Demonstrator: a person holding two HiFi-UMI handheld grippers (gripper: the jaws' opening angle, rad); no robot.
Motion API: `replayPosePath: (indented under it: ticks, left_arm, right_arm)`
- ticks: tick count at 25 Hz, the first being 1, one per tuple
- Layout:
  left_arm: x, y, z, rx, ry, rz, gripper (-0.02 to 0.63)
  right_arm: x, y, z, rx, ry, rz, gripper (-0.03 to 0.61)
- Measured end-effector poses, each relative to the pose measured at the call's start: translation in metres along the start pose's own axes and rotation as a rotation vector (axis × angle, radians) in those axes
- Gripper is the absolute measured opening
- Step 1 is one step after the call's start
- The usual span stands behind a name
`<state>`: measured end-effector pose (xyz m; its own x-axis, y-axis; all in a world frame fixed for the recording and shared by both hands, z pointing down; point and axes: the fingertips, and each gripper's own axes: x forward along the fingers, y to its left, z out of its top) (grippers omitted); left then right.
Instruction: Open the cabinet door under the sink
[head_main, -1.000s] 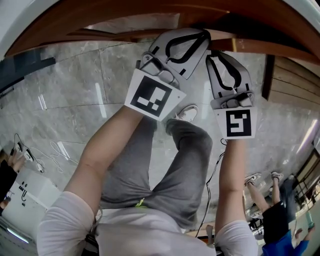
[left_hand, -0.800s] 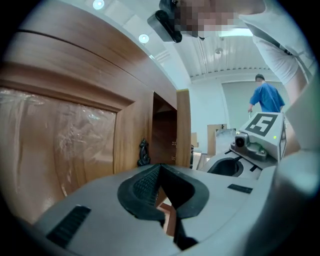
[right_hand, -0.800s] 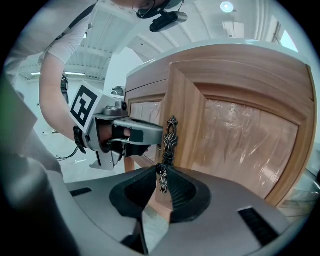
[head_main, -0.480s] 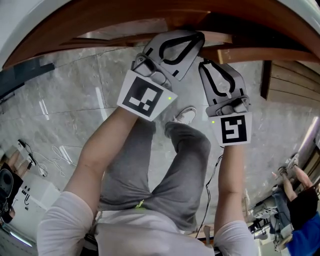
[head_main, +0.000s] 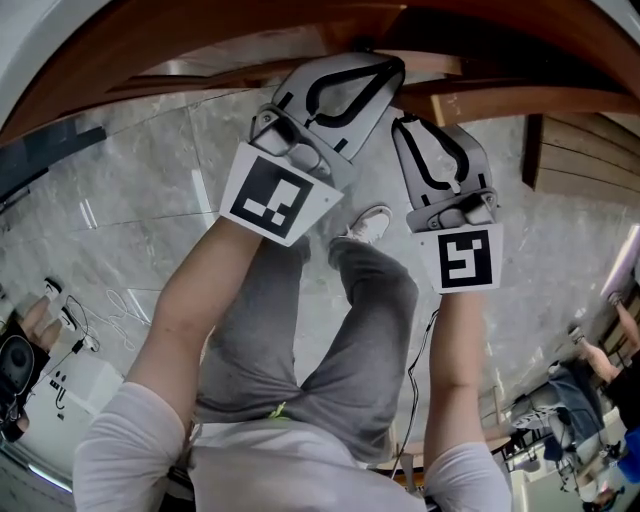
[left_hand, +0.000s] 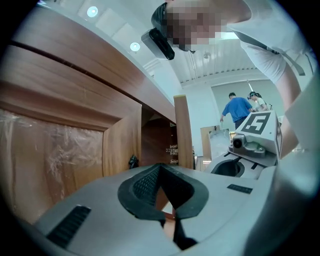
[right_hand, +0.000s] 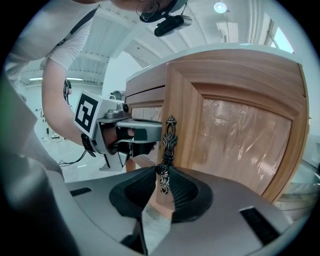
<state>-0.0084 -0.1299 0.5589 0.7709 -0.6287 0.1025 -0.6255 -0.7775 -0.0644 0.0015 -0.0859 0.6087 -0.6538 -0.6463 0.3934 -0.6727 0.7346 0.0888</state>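
Grey marble floor (head_main: 130, 210) is seen beneath a wooden cabinet (left_hand: 60, 95), whose front fills both gripper views. The door (right_hand: 240, 135), a framed panel under clear film, is found at the cabinet's front, standing ajar, with the dark interior shown beside its free edge in the left gripper view. An ornate metal handle (right_hand: 167, 142) is mounted upright along that edge.

The right gripper (head_main: 408, 125) is closed on the handle's lower end, pinched around the small knob there. The left gripper (head_main: 388, 68) is set just beside it, higher on the same edge, and its jaws are judged to be pressed together on the door's wood.

The pulling step is judged to be in hand, with the door only part open. A wider outward swing is called for next, with both grips kept firm so that the slim handle is not let slip.
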Motion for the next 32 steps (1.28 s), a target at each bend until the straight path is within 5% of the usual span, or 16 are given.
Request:
replayPosePath:
  ticks: [16, 32]
  left_arm:
    - [-0.002, -0.024, 0.001, 0.004, 0.015, -0.072, 0.005]
    - [-0.007, -0.043, 0.004, 0.026, 0.027, -0.069, 0.006]
  right_arm:
    - [-0.021, 0.006, -0.015, -0.039, 0.058, 0.015, 0.086]
    - [-0.077, -0.004, -0.015, 0.114, -0.016, -0.168, 0.066]
